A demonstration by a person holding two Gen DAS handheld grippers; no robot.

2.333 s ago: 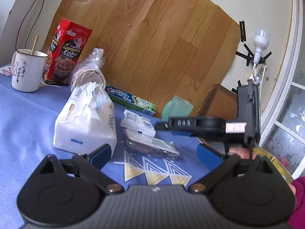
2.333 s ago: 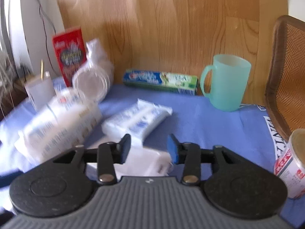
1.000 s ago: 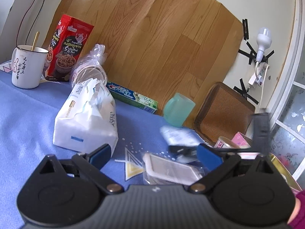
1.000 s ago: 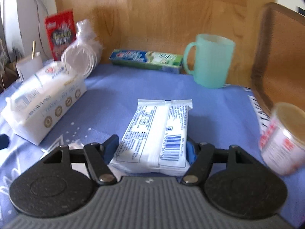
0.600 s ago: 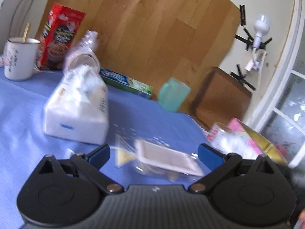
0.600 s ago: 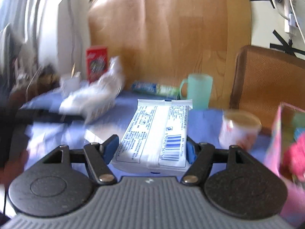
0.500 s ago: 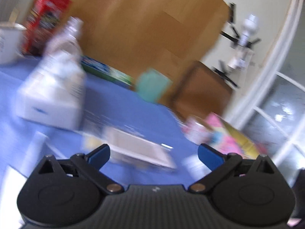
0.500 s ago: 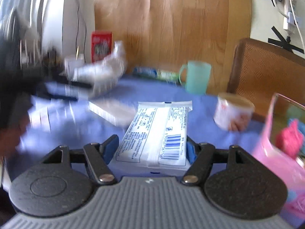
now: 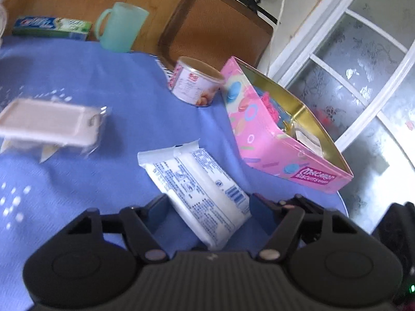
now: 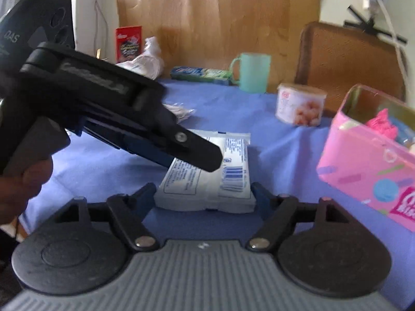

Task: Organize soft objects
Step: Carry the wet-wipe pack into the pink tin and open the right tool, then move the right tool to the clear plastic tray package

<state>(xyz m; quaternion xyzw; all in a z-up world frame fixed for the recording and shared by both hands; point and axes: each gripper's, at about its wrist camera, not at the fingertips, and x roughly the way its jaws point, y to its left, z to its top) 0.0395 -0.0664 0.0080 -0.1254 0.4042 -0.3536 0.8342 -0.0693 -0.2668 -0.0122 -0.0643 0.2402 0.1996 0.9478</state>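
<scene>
A white soft tissue pack with blue print (image 9: 197,184) (image 10: 207,178) lies on the blue tablecloth (image 9: 90,83). My right gripper (image 10: 205,197) is shut on its near end. My left gripper (image 9: 205,204) has its fingers on either side of the same pack and looks closed on it; its body crosses the right wrist view (image 10: 116,114) over the pack. An open pink biscuit box (image 9: 275,140) (image 10: 368,155) with pink and blue soft things inside stands just right of the pack. A clear flat packet (image 9: 49,124) lies at the left.
A small tin (image 9: 194,83) (image 10: 301,103), a green mug (image 9: 119,26) (image 10: 253,71), a toothpaste box (image 9: 52,27) and a brown wicker tray (image 9: 215,26) stand at the back. A red box (image 10: 128,42) and bagged cups (image 10: 145,62) are far left. A window (image 9: 363,77) is to the right.
My right gripper carried the tissue pack from the table's middle over beside the pink box. My left gripper swung right and closed in around the same pack.
</scene>
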